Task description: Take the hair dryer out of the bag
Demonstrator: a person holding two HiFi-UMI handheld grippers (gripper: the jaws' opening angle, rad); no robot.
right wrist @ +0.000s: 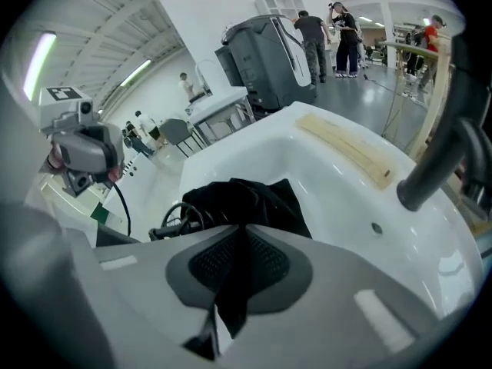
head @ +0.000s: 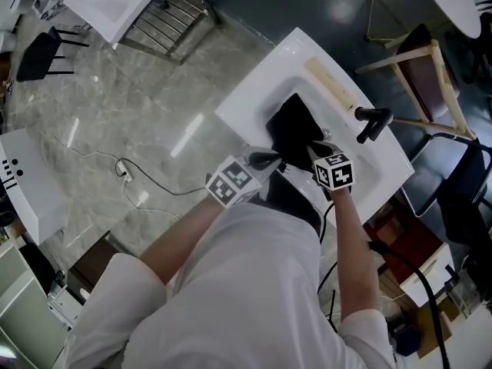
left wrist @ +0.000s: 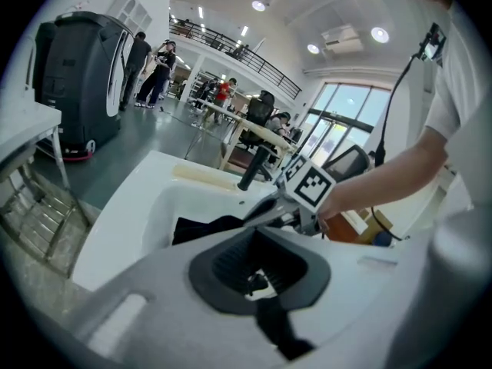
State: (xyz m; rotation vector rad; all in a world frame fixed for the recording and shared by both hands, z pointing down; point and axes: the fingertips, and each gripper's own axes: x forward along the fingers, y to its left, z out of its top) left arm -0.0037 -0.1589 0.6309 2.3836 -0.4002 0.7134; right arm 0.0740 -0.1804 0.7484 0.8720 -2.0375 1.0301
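A black bag [head: 296, 127] lies in the white sink [head: 254, 91]. My left gripper [head: 270, 160] is at the bag's near edge, and in the left gripper view [left wrist: 260, 281] it is shut with a strip of black fabric pinched between its pads. My right gripper [head: 314, 152] is at the bag's near right edge; in its own view [right wrist: 237, 287] it is shut on a fold of the bag [right wrist: 246, 200]. A coiled black cord [right wrist: 178, 217] shows at the bag's left side. The hair dryer's body is hidden.
A black faucet [head: 373, 121] stands at the sink's right rim, beside a beige strip [head: 332, 83] along the back ledge. A wooden chair [head: 419, 75] stands beyond the sink. A cable [head: 123, 167] runs over the marble floor to the left. People stand far off in the hall.
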